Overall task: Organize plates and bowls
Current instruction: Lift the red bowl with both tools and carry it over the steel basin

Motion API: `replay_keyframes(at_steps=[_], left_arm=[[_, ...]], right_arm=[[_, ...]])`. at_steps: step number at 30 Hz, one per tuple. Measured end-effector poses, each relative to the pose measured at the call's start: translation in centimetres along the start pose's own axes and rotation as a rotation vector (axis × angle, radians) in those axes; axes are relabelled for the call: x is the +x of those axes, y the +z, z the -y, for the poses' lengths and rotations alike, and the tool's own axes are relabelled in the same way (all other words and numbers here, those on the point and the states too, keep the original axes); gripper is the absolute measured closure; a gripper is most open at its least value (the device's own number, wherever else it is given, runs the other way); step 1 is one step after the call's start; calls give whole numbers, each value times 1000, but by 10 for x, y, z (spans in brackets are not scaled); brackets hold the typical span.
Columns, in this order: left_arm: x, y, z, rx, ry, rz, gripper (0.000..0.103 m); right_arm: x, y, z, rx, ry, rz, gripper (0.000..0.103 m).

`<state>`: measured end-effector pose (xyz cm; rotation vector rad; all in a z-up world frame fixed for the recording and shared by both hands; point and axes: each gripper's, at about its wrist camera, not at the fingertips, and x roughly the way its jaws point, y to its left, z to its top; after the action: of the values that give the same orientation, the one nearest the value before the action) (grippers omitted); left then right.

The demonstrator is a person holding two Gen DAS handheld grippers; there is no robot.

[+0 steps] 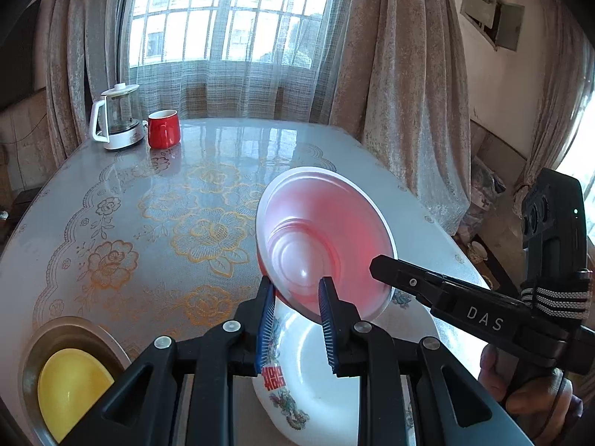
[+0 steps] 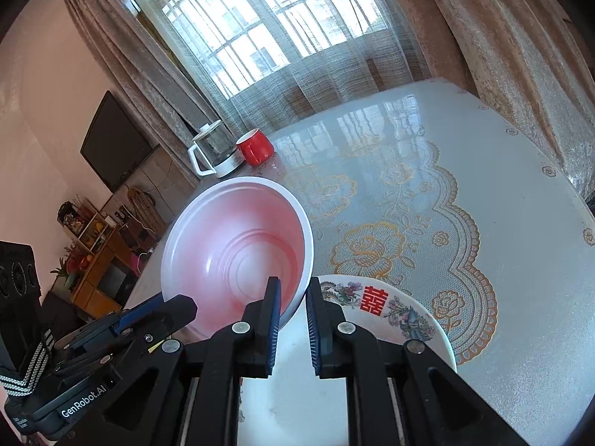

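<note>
A pink bowl with a white rim [image 1: 319,234] is tilted in the air above a white plate with a red character and flower pattern [image 1: 316,383]. My left gripper [image 1: 297,290] has its fingers on either side of the bowl's lower rim, the rim between them with a gap. In the right wrist view the pink bowl [image 2: 238,256] is tilted over the patterned plate [image 2: 390,312], and my right gripper [image 2: 292,290] has its fingers on either side of the bowl's rim. The right gripper [image 1: 375,264] reaches in from the right, its tip behind the bowl's edge.
A yellow bowl [image 1: 70,386] lies in a metal basin [image 1: 44,338] at the table's near left. A glass kettle [image 1: 117,117] and a red mug [image 1: 163,128] stand at the far left corner. The floral tablecloth [image 1: 167,204] covers the table. Curtains hang behind.
</note>
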<state>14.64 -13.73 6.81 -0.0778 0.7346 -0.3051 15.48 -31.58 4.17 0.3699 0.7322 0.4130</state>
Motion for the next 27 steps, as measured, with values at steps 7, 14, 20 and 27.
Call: replay_keyframes(at_steps=[7, 14, 20, 27], left_arm=[[-19, -19, -16, -17, 39, -2, 79], [-34, -31, -34, -43, 63, 1, 79], [-48, -39, -50, -64, 83, 13, 79], [-65, -52, -74, -95, 122, 18, 79]], right_arm=[[10, -17, -21, -22, 32, -40, 90], [21, -27, -42, -52, 52, -68, 90], [32, -34, -60, -74, 71, -93, 90], [48, -39, -84, -105, 101, -125, 90]])
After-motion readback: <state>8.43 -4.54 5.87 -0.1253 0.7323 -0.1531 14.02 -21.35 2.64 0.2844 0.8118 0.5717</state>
